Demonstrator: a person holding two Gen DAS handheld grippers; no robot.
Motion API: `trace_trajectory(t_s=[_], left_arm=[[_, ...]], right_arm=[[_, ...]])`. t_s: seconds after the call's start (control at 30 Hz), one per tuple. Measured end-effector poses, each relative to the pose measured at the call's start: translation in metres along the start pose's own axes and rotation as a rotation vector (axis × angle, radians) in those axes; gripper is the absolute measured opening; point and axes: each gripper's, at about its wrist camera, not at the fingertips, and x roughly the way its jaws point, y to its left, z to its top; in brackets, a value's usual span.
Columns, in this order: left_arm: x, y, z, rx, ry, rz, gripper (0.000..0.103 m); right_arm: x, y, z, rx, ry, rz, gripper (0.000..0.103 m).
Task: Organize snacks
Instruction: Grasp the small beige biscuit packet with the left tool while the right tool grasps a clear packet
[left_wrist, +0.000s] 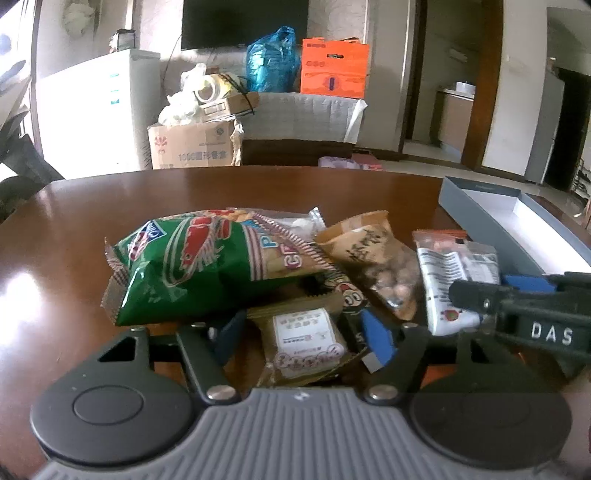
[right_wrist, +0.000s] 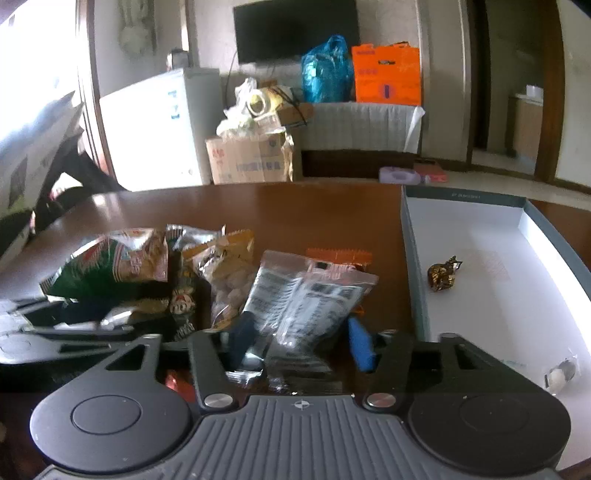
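Both grippers wide open: R gripper (right_wrist: 299, 341) straddling clear packet (right_wrist: 295, 302) left of box (right_wrist: 413, 258), L gripper (left_wrist: 303, 332) around tan packet (left_wrist: 306, 343); next, close and lift.

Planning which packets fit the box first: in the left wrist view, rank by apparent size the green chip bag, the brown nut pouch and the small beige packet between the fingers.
1. Green chip bag, clearly largest.
2. Brown nut pouch.
3. Beige packet, though it lies nearest the camera, so its true size may be smaller still.
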Motion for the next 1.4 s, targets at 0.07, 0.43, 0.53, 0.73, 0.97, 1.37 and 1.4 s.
trace_trajectory(t_s=[0.07,0.43,0.53,0.73,0.97,1.37,1.4], left_arm=[[-0.001,-0.004,0.000,0.014,-0.007,-0.003,0.059],[-0.005,-0.008,-0.002,0.024,-0.012,0.001,0.055],[-0.005,-0.009,-0.003,0.026,-0.011,0.000,0.055],[-0.008,-0.005,-0.005,0.022,-0.010,-0.003,0.055],[-0.008,-0.004,-0.005,0.021,-0.005,-0.007,0.055],[-0.012,-0.008,-0.008,0.045,0.007,-0.040,0.054],[-0.014,-0.008,-0.009,0.043,0.007,-0.041,0.053]], right_arm=[[-0.002,-0.002,0.000,0.002,-0.004,0.007,0.043],[-0.022,-0.013,0.001,0.022,-0.003,0.079,0.035],[-0.031,-0.018,0.004,0.040,-0.014,0.098,0.035],[-0.027,-0.025,-0.002,0.015,0.027,0.078,0.035],[-0.022,0.000,-0.007,-0.101,0.081,0.076,0.050],[-0.049,0.018,-0.008,-0.242,0.057,0.046,0.029],[-0.053,0.019,-0.008,-0.252,0.050,0.045,0.029]])
